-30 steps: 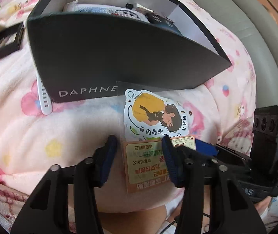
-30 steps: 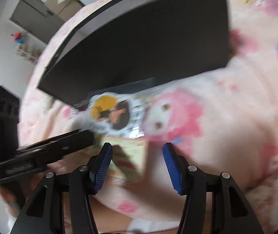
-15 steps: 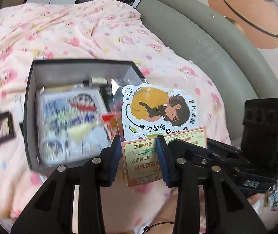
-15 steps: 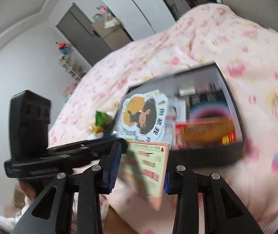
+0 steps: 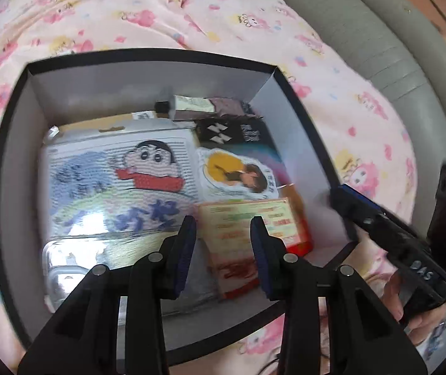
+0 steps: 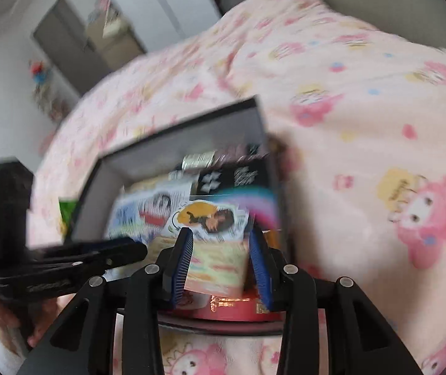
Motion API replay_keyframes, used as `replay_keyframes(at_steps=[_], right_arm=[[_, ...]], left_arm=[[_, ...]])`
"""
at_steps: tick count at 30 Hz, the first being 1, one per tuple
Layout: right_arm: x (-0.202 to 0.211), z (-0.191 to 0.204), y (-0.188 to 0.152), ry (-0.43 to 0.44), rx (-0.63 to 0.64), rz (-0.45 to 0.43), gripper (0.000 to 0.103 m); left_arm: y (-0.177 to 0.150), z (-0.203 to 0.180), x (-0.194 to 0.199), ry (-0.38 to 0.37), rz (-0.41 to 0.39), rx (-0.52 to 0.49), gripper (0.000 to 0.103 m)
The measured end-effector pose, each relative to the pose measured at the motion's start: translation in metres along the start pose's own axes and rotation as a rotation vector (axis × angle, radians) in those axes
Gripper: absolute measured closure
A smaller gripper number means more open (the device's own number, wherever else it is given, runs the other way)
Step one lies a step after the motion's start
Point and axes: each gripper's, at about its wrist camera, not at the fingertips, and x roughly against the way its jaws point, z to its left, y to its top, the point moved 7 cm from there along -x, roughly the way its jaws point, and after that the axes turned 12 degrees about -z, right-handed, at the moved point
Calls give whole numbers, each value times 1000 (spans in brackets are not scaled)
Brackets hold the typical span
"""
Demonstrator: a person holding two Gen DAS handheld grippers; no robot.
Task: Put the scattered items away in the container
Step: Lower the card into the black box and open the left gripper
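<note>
Your sticker card [image 5: 241, 173] now lies inside the box [image 5: 148, 81], off the bed; left claw [image 5: 223, 250] released, right claw [image 6: 220, 265] apparently released too. One item tidied.

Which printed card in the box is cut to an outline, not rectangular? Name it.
The girl sticker, yellow top, dark hair, white curved border. It lies right of the big cartoon-boy pack, above the straight-edged green-and-red card.

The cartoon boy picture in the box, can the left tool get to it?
Probably yes. The cartoon boy picture lies face up in the open box, uncovered. The left tool hangs open just above, beside it.
</note>
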Motion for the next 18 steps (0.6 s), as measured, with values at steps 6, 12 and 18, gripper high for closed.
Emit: replay_keyframes(at_steps=[6, 12, 18], right_arm=[[9, -20, 16, -121, 36, -69, 69], [-1, -17, 4, -83, 18, 17, 69], [-8, -15, -1, -97, 34, 43, 69]], left_arm=[[2, -12, -27, 8, 37, -4, 68], [5, -51, -14, -11, -78, -143, 67], [4, 7, -37, 222, 15, 25, 63]])
